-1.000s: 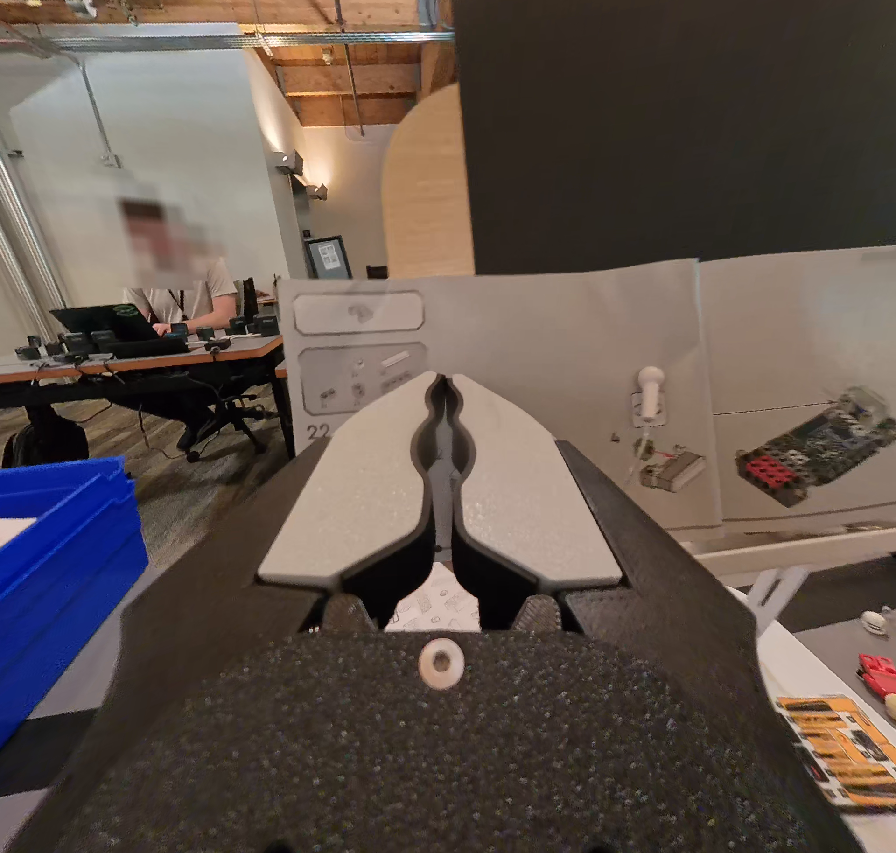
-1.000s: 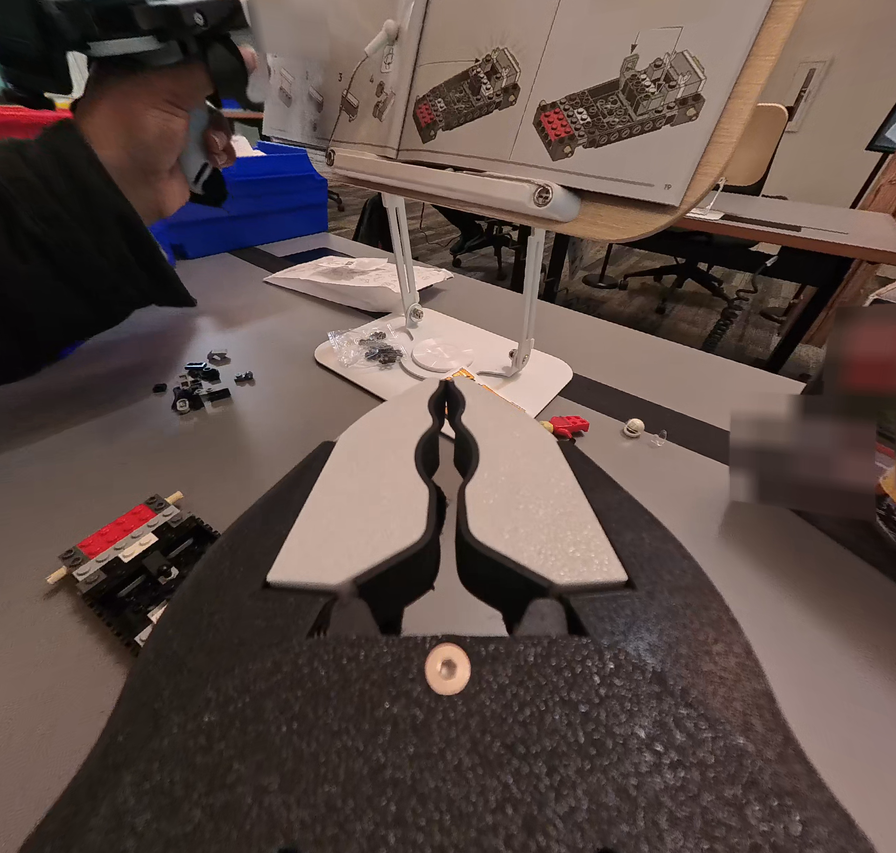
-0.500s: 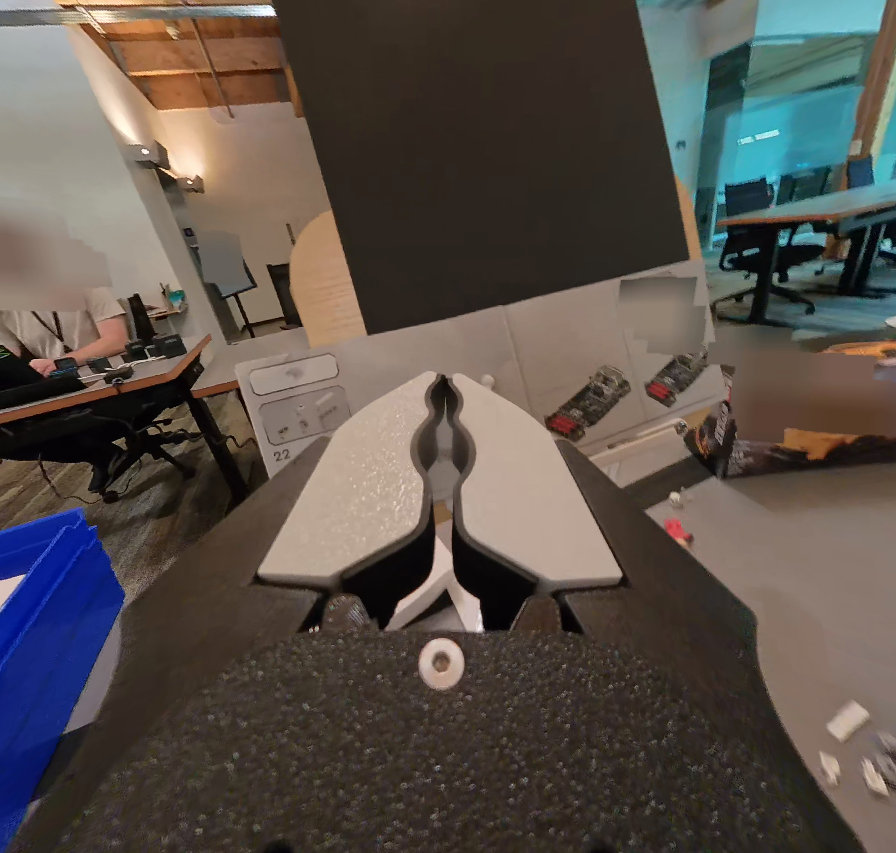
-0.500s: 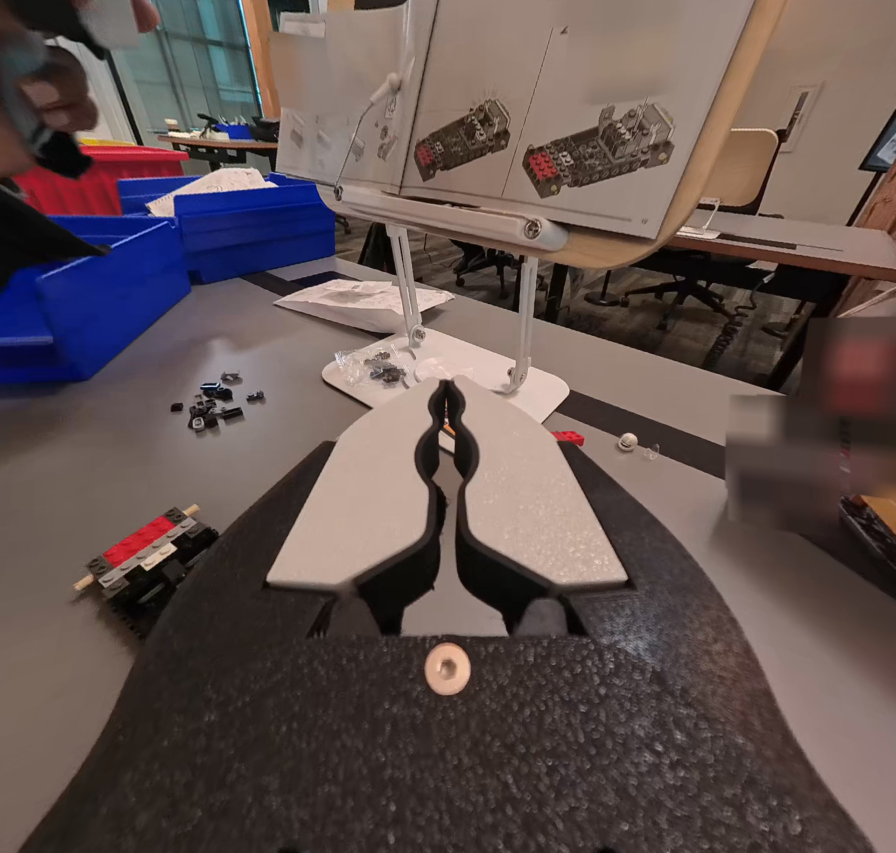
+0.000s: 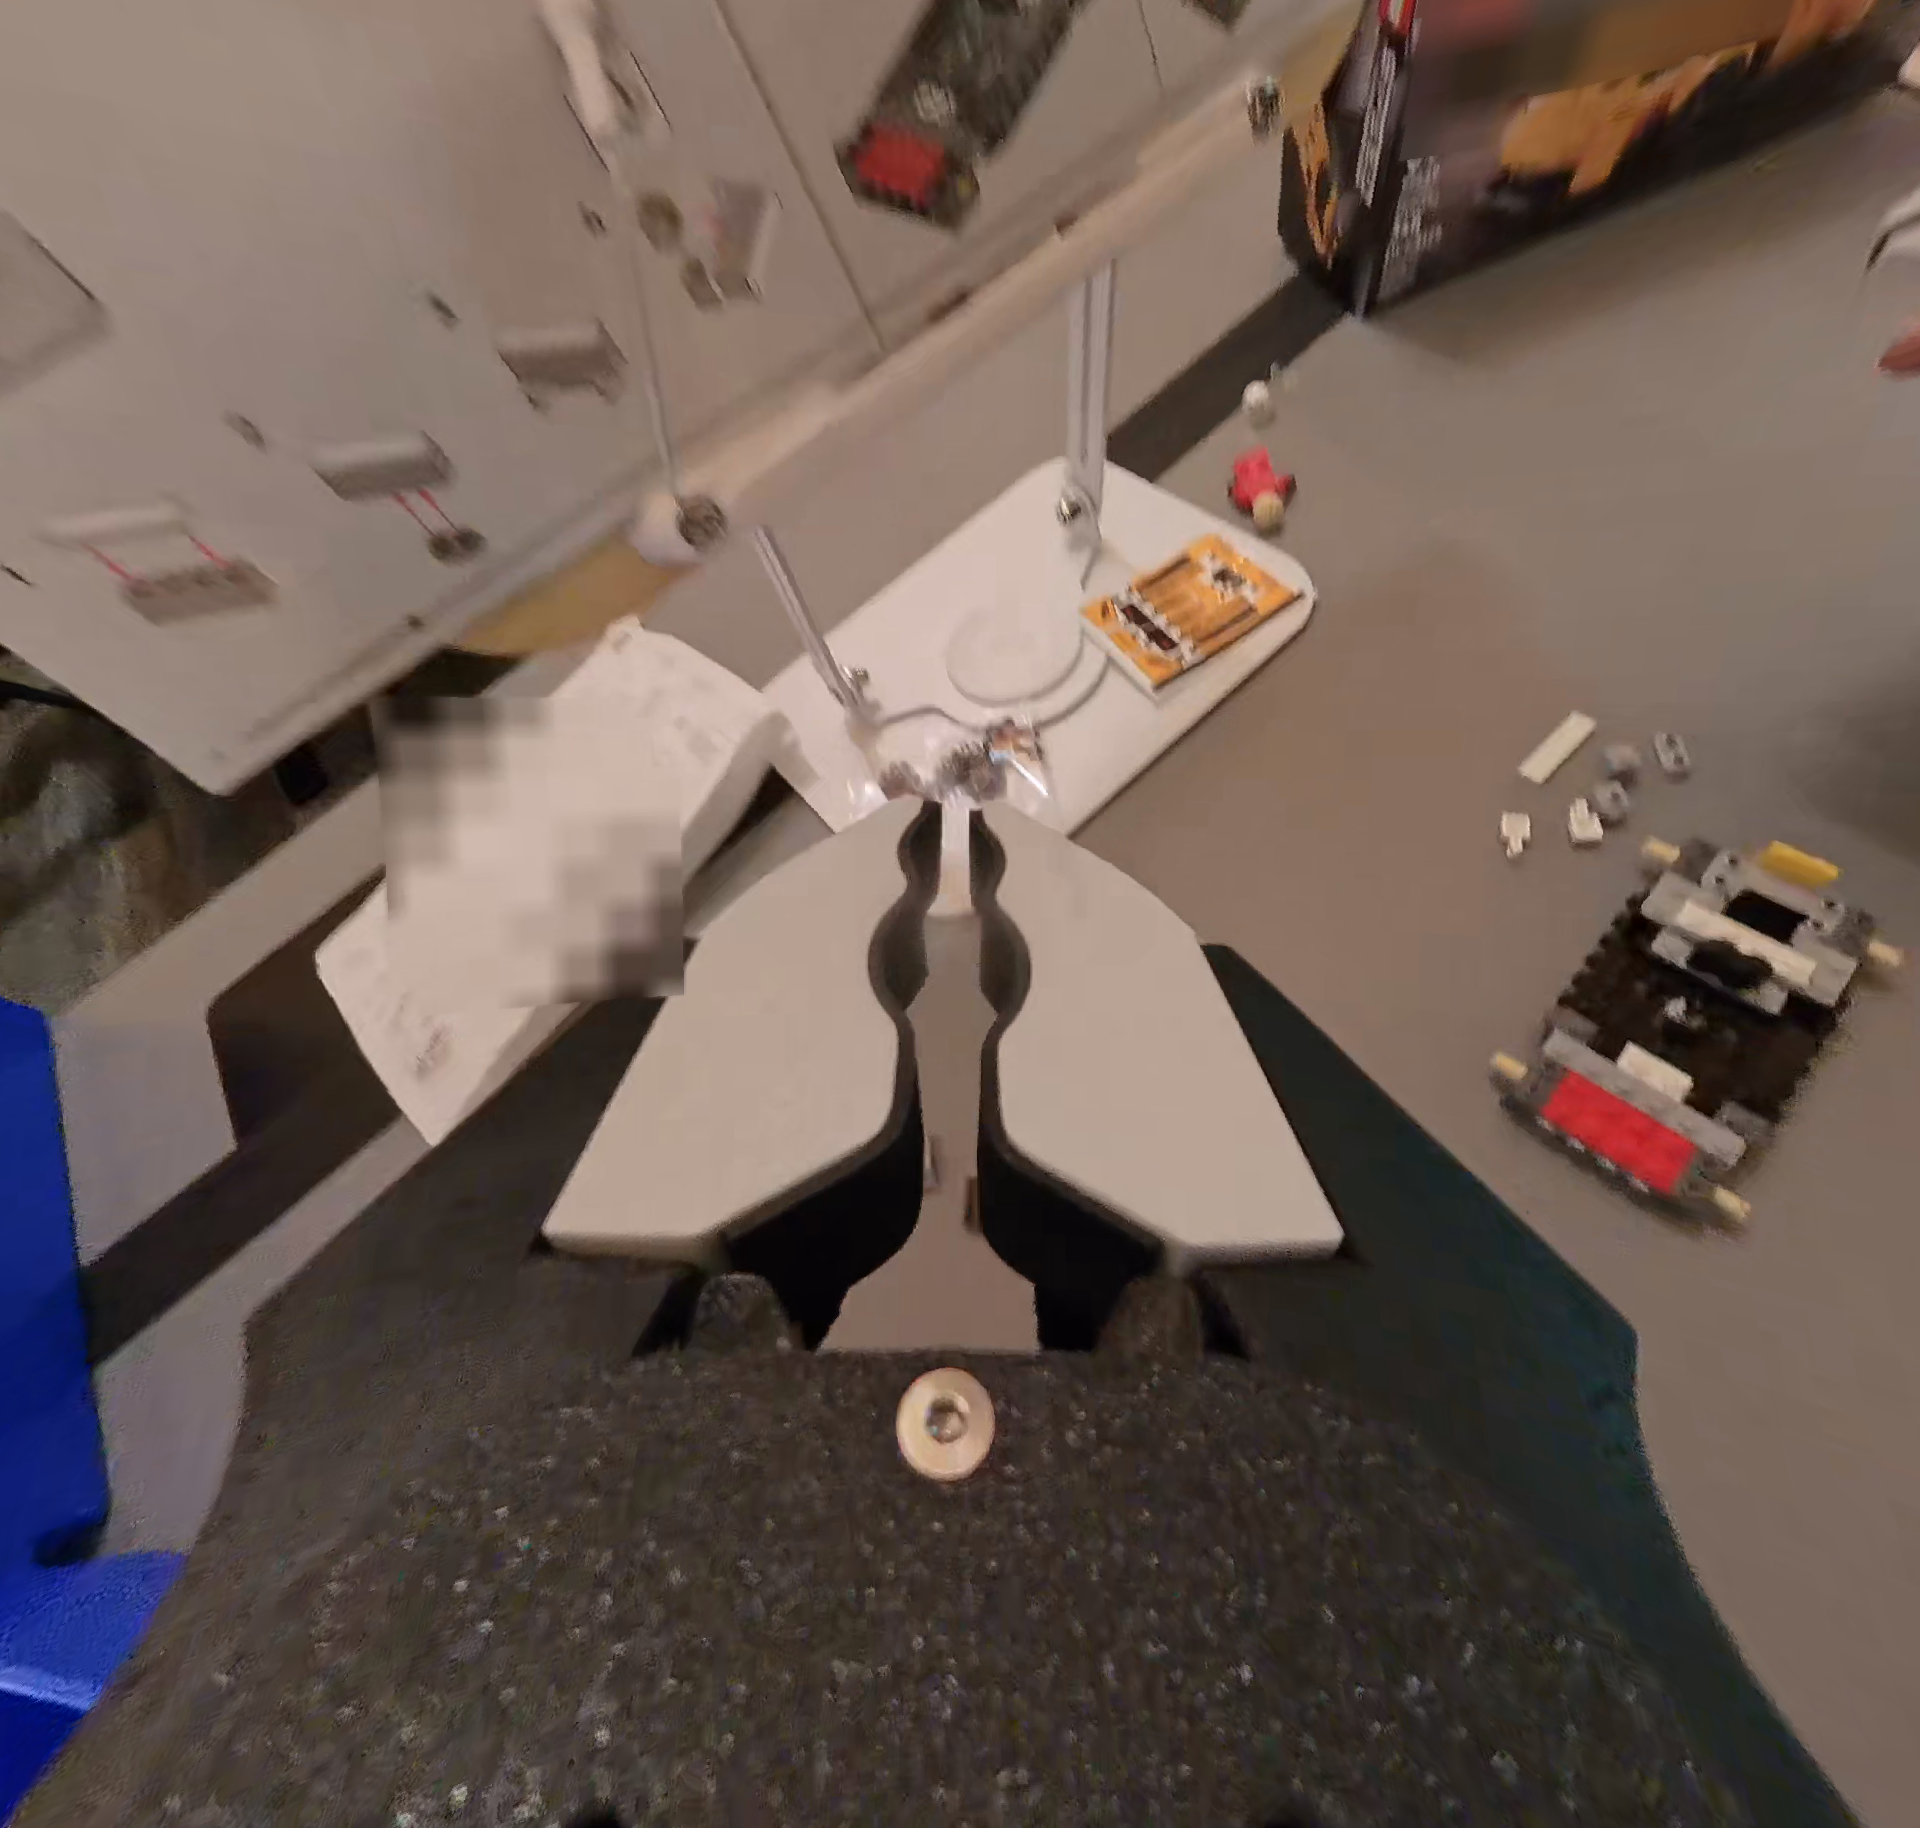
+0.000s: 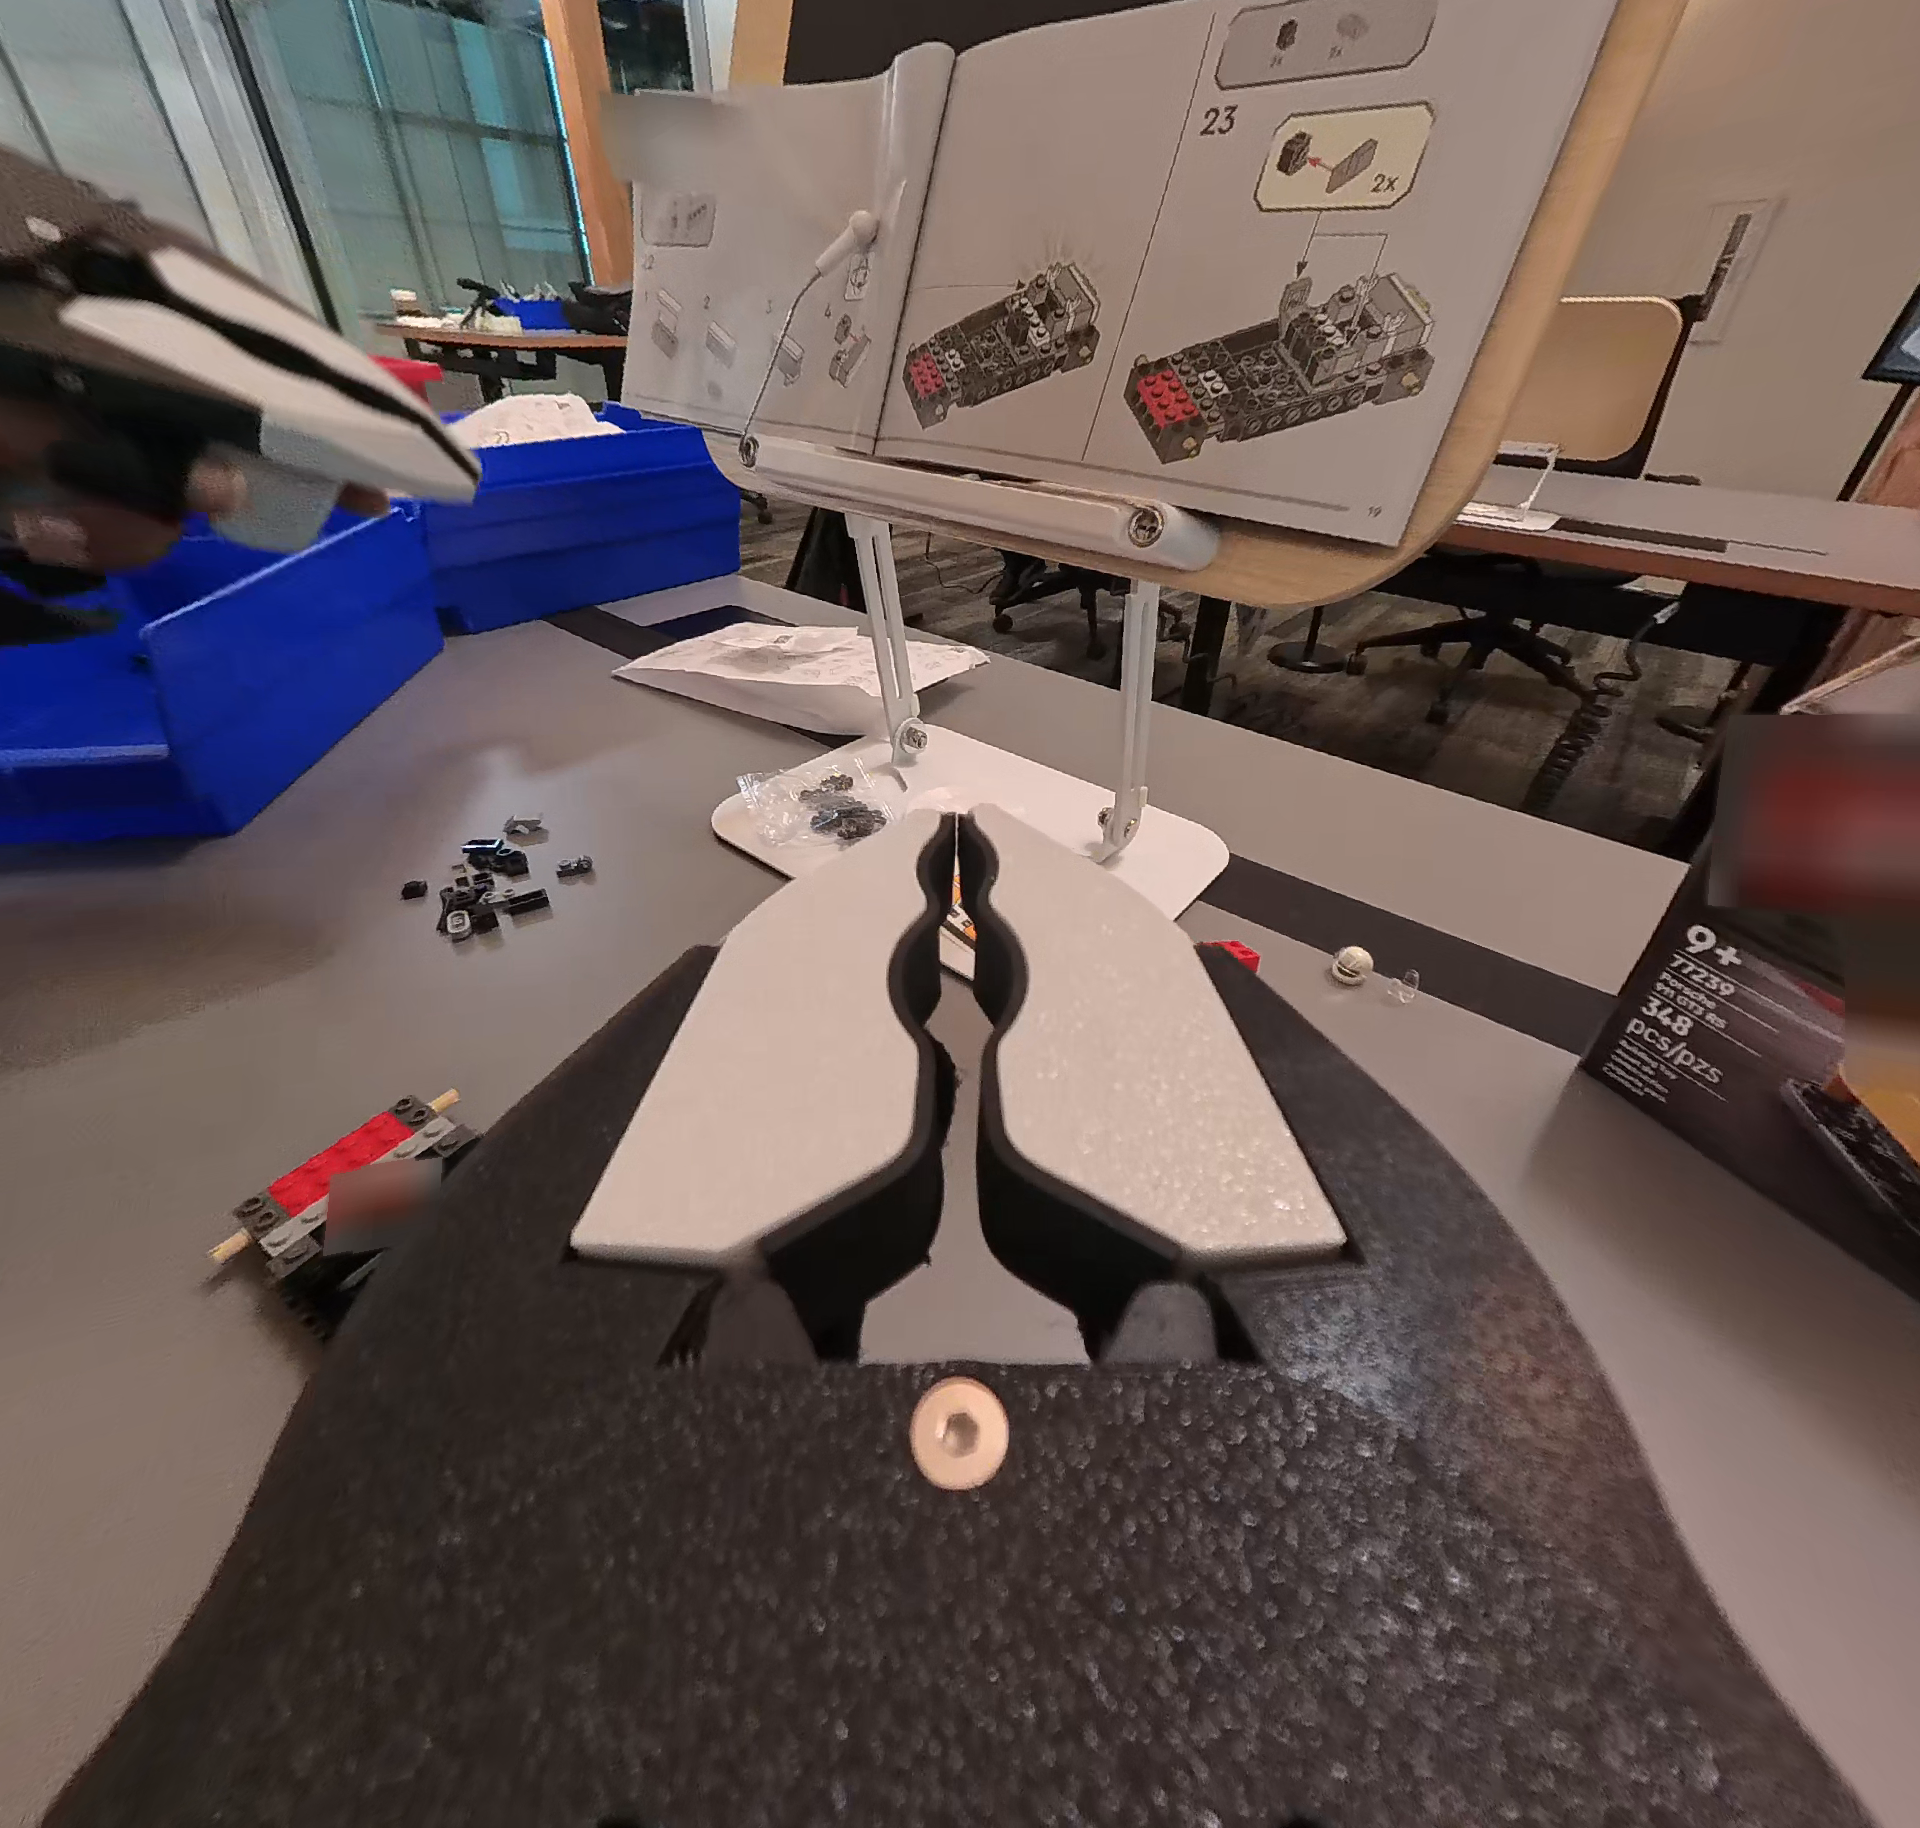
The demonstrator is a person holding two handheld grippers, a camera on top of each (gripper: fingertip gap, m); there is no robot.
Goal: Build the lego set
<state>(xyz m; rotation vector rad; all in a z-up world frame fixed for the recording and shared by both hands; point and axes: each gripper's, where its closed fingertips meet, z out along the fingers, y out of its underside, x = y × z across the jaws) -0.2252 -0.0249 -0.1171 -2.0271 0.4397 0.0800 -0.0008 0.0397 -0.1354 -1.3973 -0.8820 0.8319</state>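
Note:
A partly built black, grey and red lego chassis (image 5: 1683, 1030) lies on the grey table (image 5: 1558, 583), right of my left gripper (image 5: 953, 814). The left gripper is in the air, pointing down at a clear bag of small parts (image 5: 956, 760) on the stand base, its tips almost together and empty. My right gripper (image 6: 956, 820) is shut and empty, low over the table. The chassis (image 6: 343, 1186) sits to its left, partly hidden by the gripper body. The left gripper (image 6: 457, 474) also shows at upper left in the right wrist view. Loose black pieces (image 6: 488, 885) lie nearby.
The open instruction booklet (image 6: 1143, 272) rests on a white stand (image 6: 1132, 698). Small light grey pieces (image 5: 1600, 791), a sticker sheet (image 5: 1184, 609) and a red piece (image 5: 1259, 482) lie on the table. The lego box (image 6: 1714, 1051) is at right, blue bins (image 6: 260, 656) at left, a paper leaflet (image 6: 790, 666) behind. The gap from one gripper's tips to the other's is roughly 25 cm.
My left gripper has swung from facing the booklet and room down toward the table and stand base. The right gripper has stayed shut and lifted its view slightly toward the booklet.

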